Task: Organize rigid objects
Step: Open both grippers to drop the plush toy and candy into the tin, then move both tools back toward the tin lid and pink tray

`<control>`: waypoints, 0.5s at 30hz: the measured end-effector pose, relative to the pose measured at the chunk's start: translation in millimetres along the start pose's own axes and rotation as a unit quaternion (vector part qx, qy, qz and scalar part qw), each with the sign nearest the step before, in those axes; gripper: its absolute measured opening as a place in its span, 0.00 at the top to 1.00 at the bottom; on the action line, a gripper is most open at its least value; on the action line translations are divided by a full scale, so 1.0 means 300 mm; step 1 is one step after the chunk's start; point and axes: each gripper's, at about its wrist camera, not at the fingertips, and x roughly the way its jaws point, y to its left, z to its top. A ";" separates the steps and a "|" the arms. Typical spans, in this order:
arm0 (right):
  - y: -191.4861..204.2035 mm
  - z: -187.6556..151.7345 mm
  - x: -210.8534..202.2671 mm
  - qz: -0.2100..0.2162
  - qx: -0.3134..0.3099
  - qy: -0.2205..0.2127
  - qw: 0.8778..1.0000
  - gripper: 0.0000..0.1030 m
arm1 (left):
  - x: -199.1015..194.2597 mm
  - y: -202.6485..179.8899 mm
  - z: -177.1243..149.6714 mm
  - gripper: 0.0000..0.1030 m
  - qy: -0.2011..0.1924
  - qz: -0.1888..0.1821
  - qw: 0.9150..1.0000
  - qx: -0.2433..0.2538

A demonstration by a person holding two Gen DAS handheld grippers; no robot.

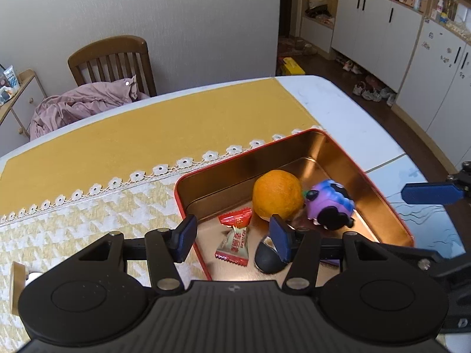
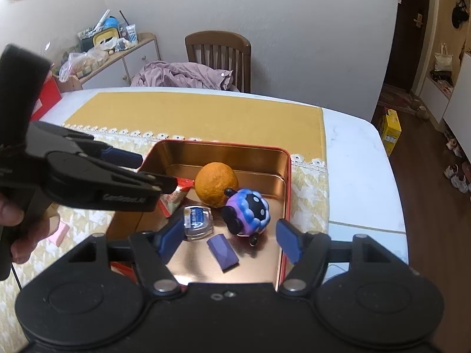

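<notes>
A red tin with a gold inside [image 1: 347, 158] [image 2: 223, 150] sits on the table. It holds an orange [image 1: 276, 196] [image 2: 216, 184], a purple sheep toy [image 1: 329, 204] [image 2: 247, 211], red and white candy wrappers [image 1: 234, 242] [image 2: 173, 198], a dark round object [image 1: 266, 259], a clear jar with a blue label [image 2: 197, 220] and a purple block [image 2: 222, 251]. My left gripper [image 1: 232, 236] is open and empty above the tin's near left corner; it also shows in the right wrist view [image 2: 138, 170]. My right gripper [image 2: 229, 239] is open and empty above the tin's near side.
The table has a yellow and white cloth with a lace trim [image 1: 147, 135]. A wooden chair [image 1: 113, 58] with a pink garment [image 1: 79, 103] stands behind it. A pink item [image 2: 60, 232] lies on the cloth to the left. White cabinets [image 1: 382, 29] stand at the right.
</notes>
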 end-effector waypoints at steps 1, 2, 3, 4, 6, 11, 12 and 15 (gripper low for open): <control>0.004 0.000 -0.008 0.001 0.002 -0.002 1.000 0.31 | -0.016 0.001 -0.004 0.48 -0.004 -0.003 1.000 0.000; 0.008 -0.001 -0.017 0.001 0.002 -0.004 1.000 0.30 | -0.033 0.003 -0.007 0.48 -0.007 -0.005 1.000 0.001; 0.013 -0.002 -0.026 0.002 0.002 -0.006 1.000 0.28 | -0.049 0.006 -0.013 0.48 -0.011 -0.008 1.000 0.002; 0.019 -0.004 -0.035 0.002 0.002 -0.008 1.000 0.25 | -0.066 0.008 -0.020 0.48 -0.014 -0.011 1.000 0.004; 0.031 -0.009 -0.048 0.007 0.003 -0.010 1.000 0.20 | -0.098 0.012 -0.034 0.48 -0.019 -0.014 1.000 0.007; 0.076 -0.018 -0.085 0.011 0.003 -0.015 1.000 0.16 | -0.180 0.036 -0.075 0.47 -0.039 -0.018 0.999 0.014; 0.084 -0.019 -0.094 0.013 0.005 -0.018 1.000 0.14 | -0.197 0.042 -0.084 0.43 -0.044 -0.021 0.999 0.014; 0.116 -0.025 -0.123 0.018 0.010 -0.027 0.999 0.06 | -0.256 0.069 -0.119 0.36 -0.064 -0.027 0.997 0.017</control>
